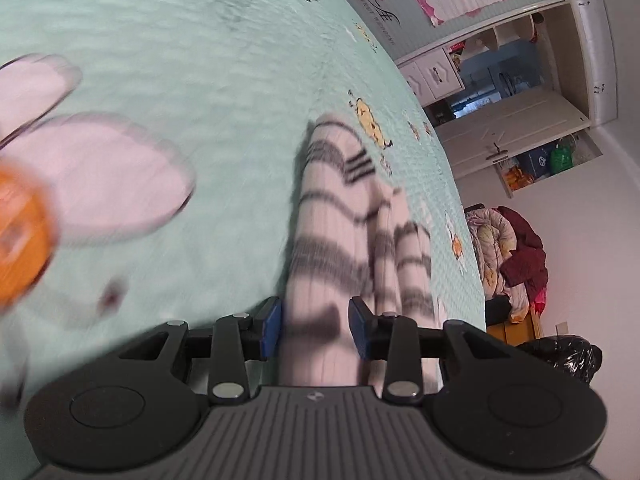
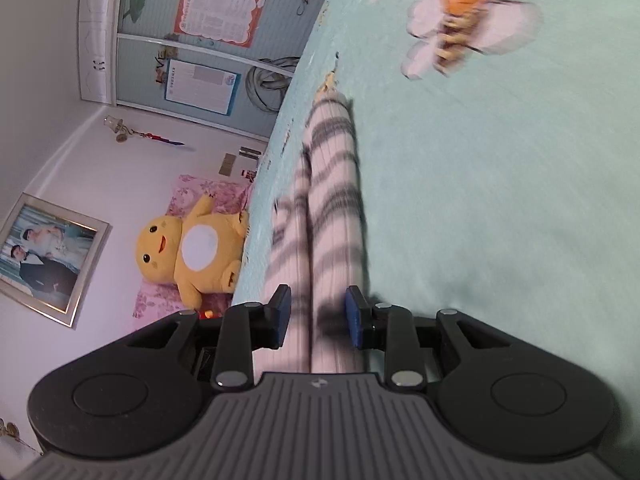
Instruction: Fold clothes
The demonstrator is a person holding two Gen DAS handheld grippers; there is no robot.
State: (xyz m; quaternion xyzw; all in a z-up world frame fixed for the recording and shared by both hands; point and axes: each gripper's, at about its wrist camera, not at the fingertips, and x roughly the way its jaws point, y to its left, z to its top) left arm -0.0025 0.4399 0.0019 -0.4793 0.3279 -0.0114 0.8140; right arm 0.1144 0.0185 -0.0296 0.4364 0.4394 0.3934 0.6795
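Lying on the mint-green bedspread [image 1: 224, 60], the striped garment [image 1: 340, 208] is a long bunched strip w/ grey bands, running from near to far. Left gripper [image 1: 315, 330] straddles its near end, pads spread apart, cloth between; right gripper [image 2: 318, 316] likewise. Yellow plush toy [image 2: 196, 248] sits far left by the pink floral bedding [image 2: 192, 192].

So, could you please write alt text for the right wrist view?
The right hand-held gripper has its blue pads on either side of a striped pink-and-grey garment on a mint bedspread. A yellow plush toy sits beyond the bed's edge.
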